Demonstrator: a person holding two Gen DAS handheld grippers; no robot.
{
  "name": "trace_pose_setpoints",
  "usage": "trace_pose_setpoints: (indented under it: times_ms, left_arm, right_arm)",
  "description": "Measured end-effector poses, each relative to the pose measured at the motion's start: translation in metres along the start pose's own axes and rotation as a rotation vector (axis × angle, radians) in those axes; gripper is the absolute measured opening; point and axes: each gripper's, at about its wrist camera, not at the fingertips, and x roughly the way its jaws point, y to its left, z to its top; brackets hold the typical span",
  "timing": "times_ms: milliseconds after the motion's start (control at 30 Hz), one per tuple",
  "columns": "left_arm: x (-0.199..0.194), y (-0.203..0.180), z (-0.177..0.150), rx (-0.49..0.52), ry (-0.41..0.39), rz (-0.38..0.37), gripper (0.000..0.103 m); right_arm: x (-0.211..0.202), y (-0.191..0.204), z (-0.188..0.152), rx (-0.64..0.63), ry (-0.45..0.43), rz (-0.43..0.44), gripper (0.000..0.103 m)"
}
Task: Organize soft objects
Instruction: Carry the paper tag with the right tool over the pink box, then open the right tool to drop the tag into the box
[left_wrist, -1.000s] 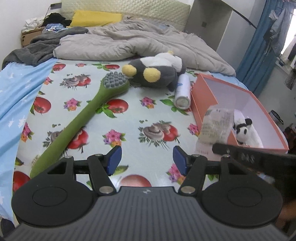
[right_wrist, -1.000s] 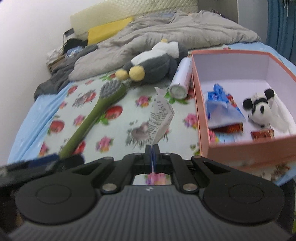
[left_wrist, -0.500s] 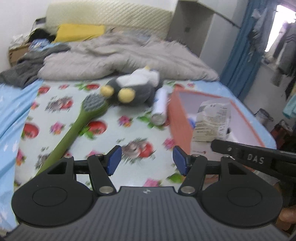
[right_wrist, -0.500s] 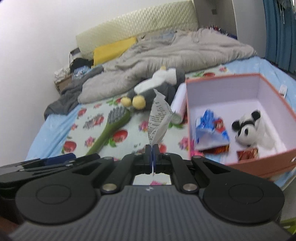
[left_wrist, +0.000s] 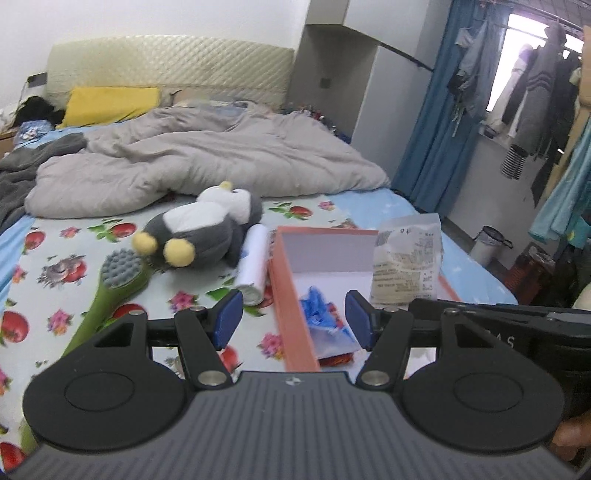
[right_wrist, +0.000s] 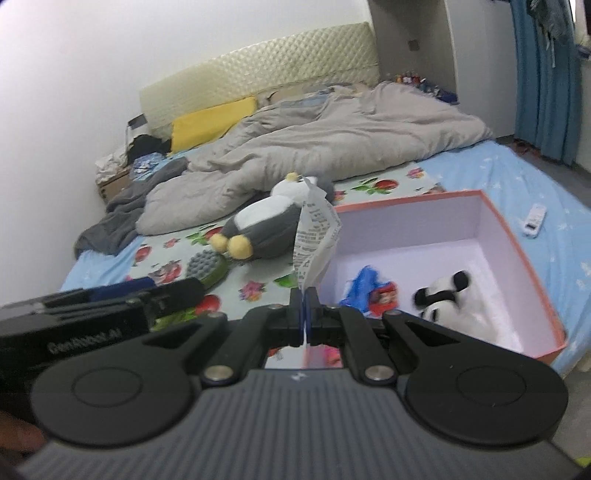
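My right gripper (right_wrist: 305, 301) is shut on a crumpled paper receipt (right_wrist: 314, 240), which stands up above the near left corner of the pink box (right_wrist: 517, 243). The left wrist view shows that receipt (left_wrist: 406, 262) over the box (left_wrist: 291, 314). Inside the box lie a panda plush (right_wrist: 443, 299) and a blue packet (right_wrist: 364, 284). A grey and white penguin plush (left_wrist: 207, 229) lies on the floral sheet left of the box. My left gripper (left_wrist: 293, 319) hangs open with nothing between its blue pads, above the box's left wall.
A green long-handled brush (left_wrist: 114, 291) and a white cylinder (left_wrist: 253, 266) lie on the floral sheet beside the penguin. A grey duvet (left_wrist: 207, 162) and yellow pillow (left_wrist: 110, 103) fill the far bed. A white remote (right_wrist: 533, 219) lies right of the box. Blue curtains (left_wrist: 439, 140) hang at the right.
Both grippers have risen and drawn back, so the bed looks farther away. The receipt stays pinched in the right gripper. The left gripper's view has swung right, over the box's left wall.
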Motion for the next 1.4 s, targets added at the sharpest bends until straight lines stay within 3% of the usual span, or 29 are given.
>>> trace_pose_setpoints:
  times_ms: [167, 400, 833, 1100, 1267, 1367, 1400]
  left_arm:
    - [0.021, -0.016, 0.001, 0.025, 0.015, -0.035, 0.067]
    - [0.075, -0.024, -0.012, 0.020, 0.097, -0.060, 0.067]
    - [0.164, -0.031, -0.025, 0.037, 0.216, -0.053, 0.068]
    - [0.184, -0.033, -0.030, 0.023, 0.255, -0.076, 0.069]
    - [0.173, -0.033, -0.022, 0.022, 0.238, -0.082, 0.069]
    - [0.157, -0.036, -0.012, 0.026, 0.211, -0.092, 0.069]
    - [0.151, -0.037, -0.009, 0.026, 0.203, -0.095, 0.069]
  right_arm:
    - [0.005, -0.026, -0.001, 0.023, 0.003, -0.045, 0.005]
    - [0.042, -0.064, -0.015, 0.077, 0.084, -0.068, 0.005]
    - [0.108, -0.113, -0.037, 0.143, 0.184, -0.093, 0.005]
    - [0.124, -0.123, -0.043, 0.161, 0.214, -0.093, 0.007]
    - [0.119, -0.125, -0.035, 0.157, 0.218, -0.100, 0.008]
    - [0.104, -0.122, -0.025, 0.151, 0.185, -0.110, 0.019]
    - [0.097, -0.120, -0.021, 0.150, 0.167, -0.112, 0.039]
